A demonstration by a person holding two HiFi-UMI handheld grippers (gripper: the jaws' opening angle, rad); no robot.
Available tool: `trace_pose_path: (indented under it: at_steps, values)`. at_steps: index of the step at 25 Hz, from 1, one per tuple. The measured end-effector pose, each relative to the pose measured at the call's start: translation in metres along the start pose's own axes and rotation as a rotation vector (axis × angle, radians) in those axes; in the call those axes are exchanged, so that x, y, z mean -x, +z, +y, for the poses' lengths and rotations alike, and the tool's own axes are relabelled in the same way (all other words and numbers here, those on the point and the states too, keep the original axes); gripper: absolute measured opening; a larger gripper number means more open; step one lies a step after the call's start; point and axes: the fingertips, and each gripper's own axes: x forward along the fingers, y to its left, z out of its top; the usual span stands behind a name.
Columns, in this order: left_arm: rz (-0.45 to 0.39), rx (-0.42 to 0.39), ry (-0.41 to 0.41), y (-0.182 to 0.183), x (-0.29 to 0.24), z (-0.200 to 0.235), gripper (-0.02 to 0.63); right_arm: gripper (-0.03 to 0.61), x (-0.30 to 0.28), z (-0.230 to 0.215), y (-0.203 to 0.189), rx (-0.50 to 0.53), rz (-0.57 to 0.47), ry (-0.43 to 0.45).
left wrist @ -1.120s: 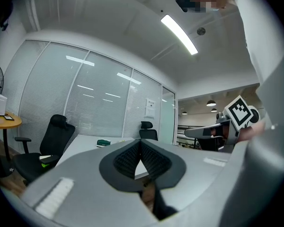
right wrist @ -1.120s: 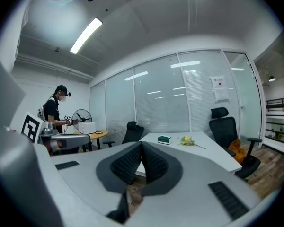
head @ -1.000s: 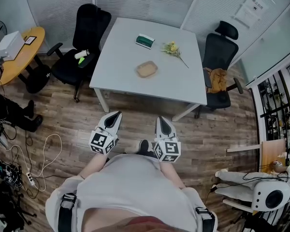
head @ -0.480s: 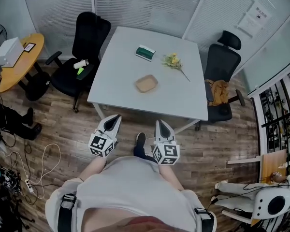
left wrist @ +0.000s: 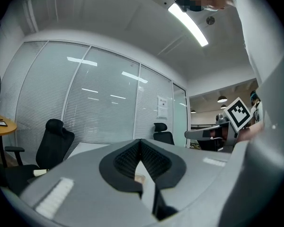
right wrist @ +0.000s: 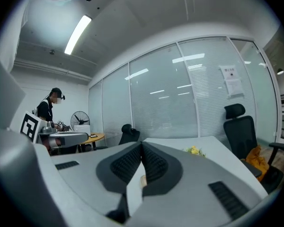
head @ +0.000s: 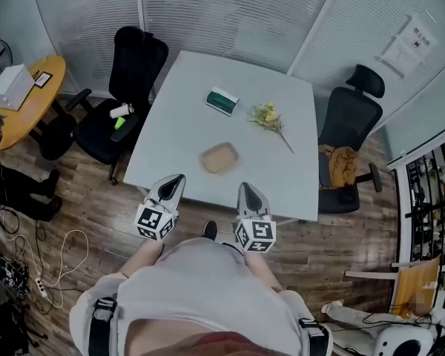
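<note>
Left gripper [head: 179, 176] and right gripper [head: 245, 186] I hold with jaws pressed together, empty, near the white rectangular surface [head: 185, 117]; tan shallow tray [head: 220, 157] lies nearest ahead, so I judge this an approach

The head view looks steeply down from above the person's shoulders onto the table [head: 179, 128], with the left tongs [head: 179, 176] and right tongs [head: 245, 186] low in frame by its near edge. Each gripper view sits close behind its own tongs, low and nearly level, facing across the table toward the glass wall [left wrist: 99, 103]. All three share the table; the flowers [head: 267, 116] appear in the head view and the right gripper view.
</note>
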Motion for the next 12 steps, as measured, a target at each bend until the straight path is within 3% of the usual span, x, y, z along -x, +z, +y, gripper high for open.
trace_pose_path:
  at_steps: [12]
  values:
    - [-0.021,0.001,0.056,0.011,-0.128,0.049,0.011,0.008,-0.117,-0.083,0.025,0.015,0.001,0.069]
